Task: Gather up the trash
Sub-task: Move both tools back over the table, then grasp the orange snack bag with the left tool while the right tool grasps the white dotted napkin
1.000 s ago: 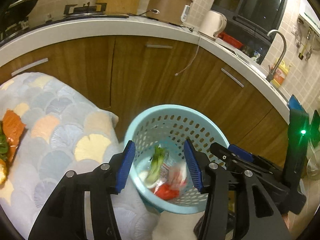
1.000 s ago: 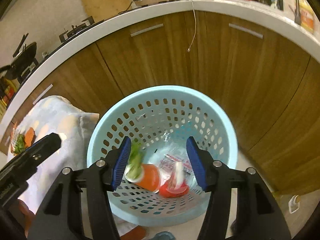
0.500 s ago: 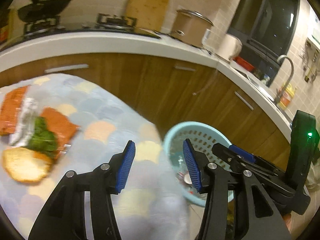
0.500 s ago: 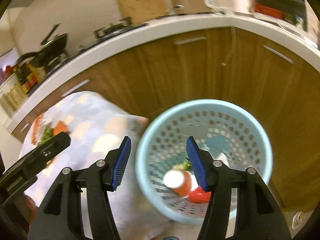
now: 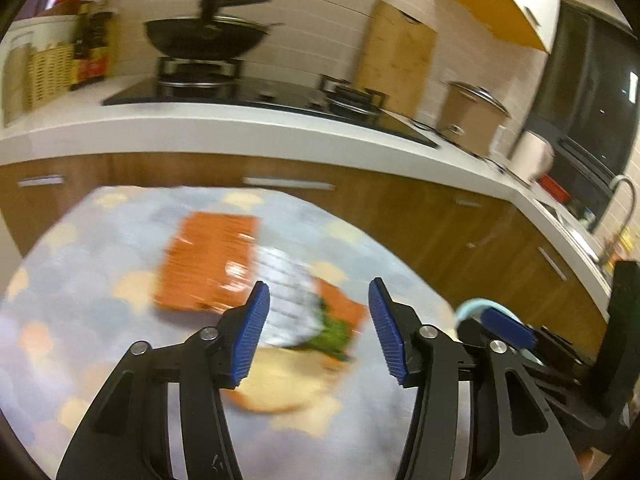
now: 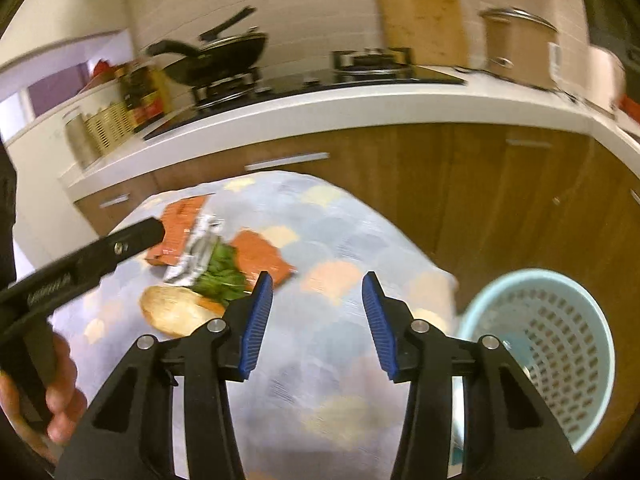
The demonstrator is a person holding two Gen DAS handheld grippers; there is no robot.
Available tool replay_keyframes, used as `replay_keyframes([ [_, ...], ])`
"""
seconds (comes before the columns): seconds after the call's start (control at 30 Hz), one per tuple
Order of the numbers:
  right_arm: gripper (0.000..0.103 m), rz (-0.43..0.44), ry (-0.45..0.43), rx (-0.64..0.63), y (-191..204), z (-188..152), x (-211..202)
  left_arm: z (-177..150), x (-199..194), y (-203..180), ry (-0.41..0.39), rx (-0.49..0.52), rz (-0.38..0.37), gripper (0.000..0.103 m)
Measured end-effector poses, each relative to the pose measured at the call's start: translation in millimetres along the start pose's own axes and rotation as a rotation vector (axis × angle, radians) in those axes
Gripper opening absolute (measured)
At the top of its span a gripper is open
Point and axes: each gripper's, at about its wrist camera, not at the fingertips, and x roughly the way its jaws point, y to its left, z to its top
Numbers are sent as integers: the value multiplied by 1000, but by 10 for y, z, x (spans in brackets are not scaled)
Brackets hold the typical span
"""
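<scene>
Pastel scallop-patterned cloth (image 6: 320, 240) covers the worktop under both tools, apparently laid there to catch the mess, and the remaining trash sits on it in one heap: two orange wrappers (image 5: 208, 260), a crumpled silver foil piece (image 6: 196, 256), a leafy green scrap (image 6: 220, 276) and a pale round of bread (image 6: 176, 312) nearest the holder. The pale blue perforated basket (image 6: 560, 340) stands low to the right of the right hand-held gripper (image 6: 318, 320), beside the worktop edge, presumably so pieces can be dropped straight in. That right tool hangs with its jaws spread wide and nothing between them, the heap ahead and to its left. The left hand-held gripper (image 5: 318, 328) is likewise parted and empty, aimed squarely at the foil and greens just beyond its tips, so it seems the likelier one to pick next. The right view alone shows the basket's interior and the person's hand (image 6: 60, 392) on the left tool; the left view shows only a sliver of the basket rim (image 5: 472, 306), and its heap is blurred.
</scene>
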Motion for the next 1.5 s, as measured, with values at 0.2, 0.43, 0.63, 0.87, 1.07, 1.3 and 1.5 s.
replay_keyframes([
  [0.2,43,60,19,-49,313,177,241,200,285,464,75,5,45,63],
  [0.43,43,87,32,-69,457,338,467,199,721,672,163,17,56,69],
  [0.63,43,108,65,-71,533,389,688,162,796,631,166,72,97,67],
  [0.87,43,149,99,-61,613,378,826,107,749,780,159,59,98,32],
  [1.07,43,158,137,-97,833,373,1009,144,483,917,89,-6,63,10],
  [1.3,55,97,154,-134,968,333,1220,130,290,1043,35,-85,20,10],
  [1.5,5,89,122,-210,1090,276,1138,137,196,1041,11,-93,0,10],
])
